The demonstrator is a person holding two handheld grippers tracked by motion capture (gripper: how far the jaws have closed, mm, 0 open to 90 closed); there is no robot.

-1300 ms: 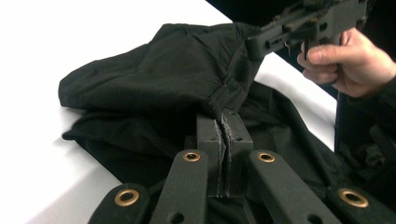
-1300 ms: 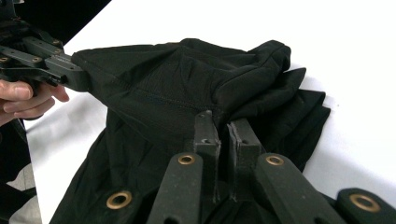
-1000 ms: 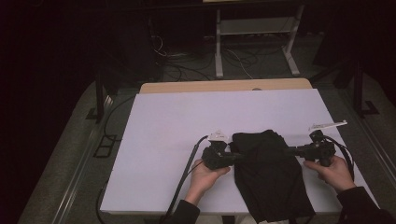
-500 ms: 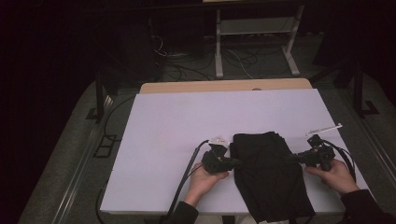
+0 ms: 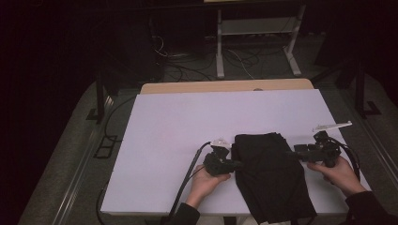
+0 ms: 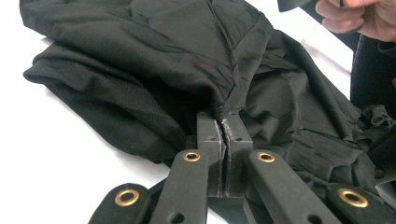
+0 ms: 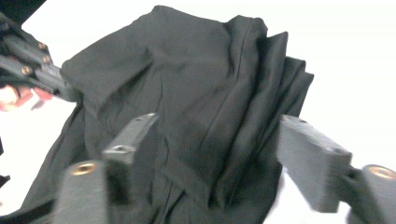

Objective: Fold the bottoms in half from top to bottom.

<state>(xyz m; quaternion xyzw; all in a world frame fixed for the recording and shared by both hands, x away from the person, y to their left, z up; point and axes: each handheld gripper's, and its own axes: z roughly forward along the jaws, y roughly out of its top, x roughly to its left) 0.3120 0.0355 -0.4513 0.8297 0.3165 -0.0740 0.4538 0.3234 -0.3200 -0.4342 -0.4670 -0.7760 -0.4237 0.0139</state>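
Room around me is dark; light falls mainly on the white tabletop (image 5: 187, 136). A strip of bare wood (image 5: 225, 86) shows along its far edge. Beyond it, a pale metal shelf frame (image 5: 256, 37) stands on the floor, with loose black cables (image 5: 187, 61) tangled on the floor just left of its legs. Floor (image 5: 61, 178) is grey, with a metal rail (image 5: 77, 173) running along the tabletop's left side. Far walls too dark to make out.

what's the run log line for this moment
left hand-held gripper shut on black garment | right hand-held gripper jaws just opened, garment released | white table
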